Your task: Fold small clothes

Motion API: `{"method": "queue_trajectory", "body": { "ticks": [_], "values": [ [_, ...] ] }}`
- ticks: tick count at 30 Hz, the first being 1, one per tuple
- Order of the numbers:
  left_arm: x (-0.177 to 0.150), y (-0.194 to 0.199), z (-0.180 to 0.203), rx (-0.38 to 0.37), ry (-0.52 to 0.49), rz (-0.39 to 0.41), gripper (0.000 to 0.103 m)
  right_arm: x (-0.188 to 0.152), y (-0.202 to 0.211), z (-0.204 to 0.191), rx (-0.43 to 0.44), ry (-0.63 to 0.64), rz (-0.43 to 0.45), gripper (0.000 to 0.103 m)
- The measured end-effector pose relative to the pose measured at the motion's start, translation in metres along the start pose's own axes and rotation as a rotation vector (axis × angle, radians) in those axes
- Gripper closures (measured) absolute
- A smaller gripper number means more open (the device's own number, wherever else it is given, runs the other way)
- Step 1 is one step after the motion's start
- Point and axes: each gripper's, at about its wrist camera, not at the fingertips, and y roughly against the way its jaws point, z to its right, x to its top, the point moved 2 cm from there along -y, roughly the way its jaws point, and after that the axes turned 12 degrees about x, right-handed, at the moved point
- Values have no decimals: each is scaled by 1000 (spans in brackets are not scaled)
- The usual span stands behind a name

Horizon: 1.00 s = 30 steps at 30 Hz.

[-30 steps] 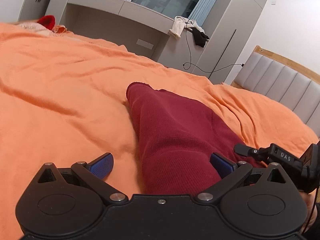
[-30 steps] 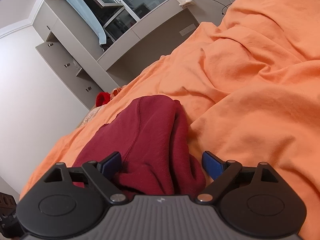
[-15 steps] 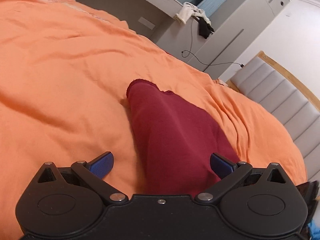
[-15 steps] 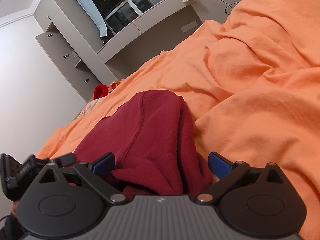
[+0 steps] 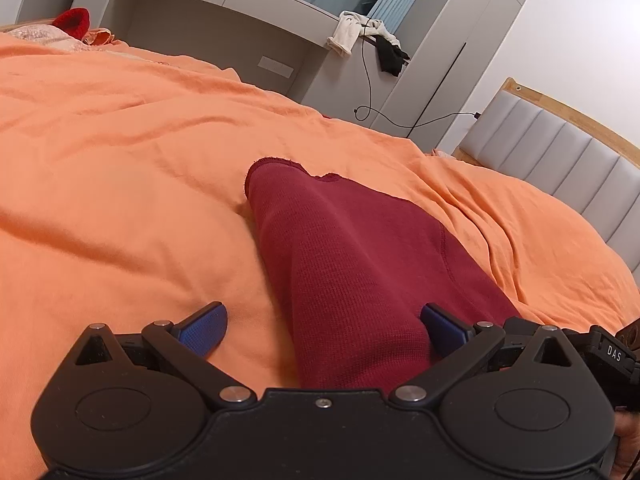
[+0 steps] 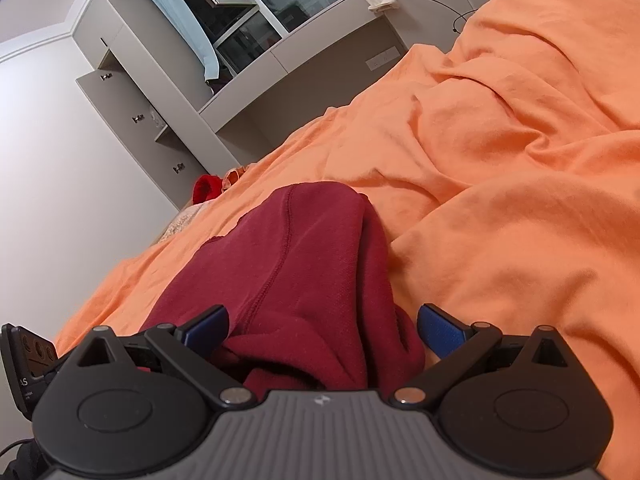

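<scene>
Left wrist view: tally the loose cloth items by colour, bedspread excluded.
Dark red: 1, the garment on the bed, between the open left gripper fingers
Bright red: 1, item at the far bed edge
White: 1, cloth on the shelf
Black: 1, cloth beside it
Total: 4

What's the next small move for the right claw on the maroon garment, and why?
Probably close the right claw on the bunched near end of the maroon garment. Its jaws stand wide with that bundle lying between the pads, not pinched. The left claw is also open over the other end, so nothing is held yet.
</scene>
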Motion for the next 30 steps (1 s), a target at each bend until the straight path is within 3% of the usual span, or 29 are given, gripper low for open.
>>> {"method": "queue_trajectory", "body": {
  "ticks": [30],
  "values": [
    [-8, 8, 0, 21, -5, 33, 0, -3, 0, -2, -3, 5, 10, 1]
  ]
}}
